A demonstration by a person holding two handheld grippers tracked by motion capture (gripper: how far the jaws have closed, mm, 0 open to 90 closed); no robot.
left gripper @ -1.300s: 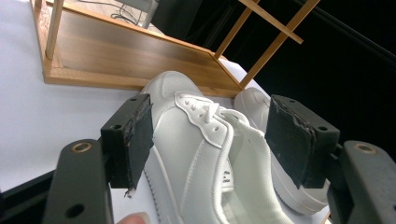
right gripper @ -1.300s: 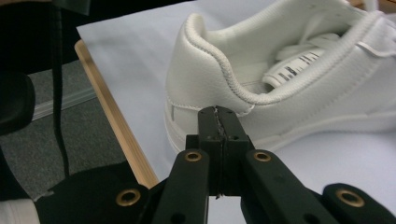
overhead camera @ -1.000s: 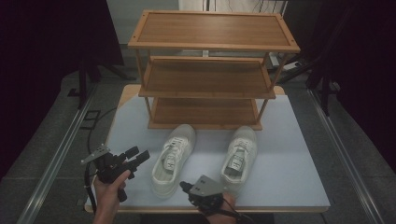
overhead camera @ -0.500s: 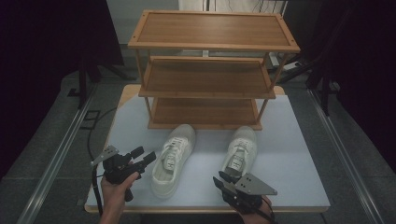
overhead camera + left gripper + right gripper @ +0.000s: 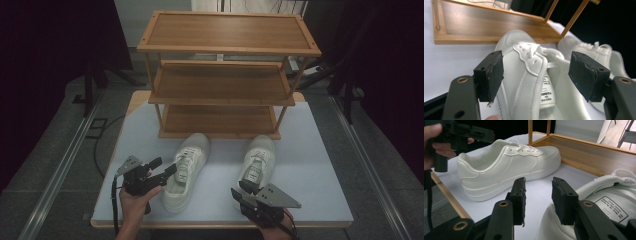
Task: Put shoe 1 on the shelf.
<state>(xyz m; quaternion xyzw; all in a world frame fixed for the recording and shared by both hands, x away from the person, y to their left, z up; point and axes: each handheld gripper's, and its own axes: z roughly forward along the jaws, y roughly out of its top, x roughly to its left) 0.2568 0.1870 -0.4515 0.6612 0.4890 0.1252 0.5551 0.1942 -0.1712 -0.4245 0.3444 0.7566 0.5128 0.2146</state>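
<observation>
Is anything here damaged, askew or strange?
Little stands out. The black pads of the left hand-held gripper look frayed along their edges. The left shoe and the right shoe both stand upright on the table, in front of the wooden rack.

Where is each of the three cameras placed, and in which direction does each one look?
High view: above the near table edge, looking forward and down at the rack; both hands and grippers show.
Left gripper view: behind its own fingers, facing the left shoe.
Right gripper view: behind its own fingers, above the right shoe.
Shared: both gripper views show both shoes.
</observation>
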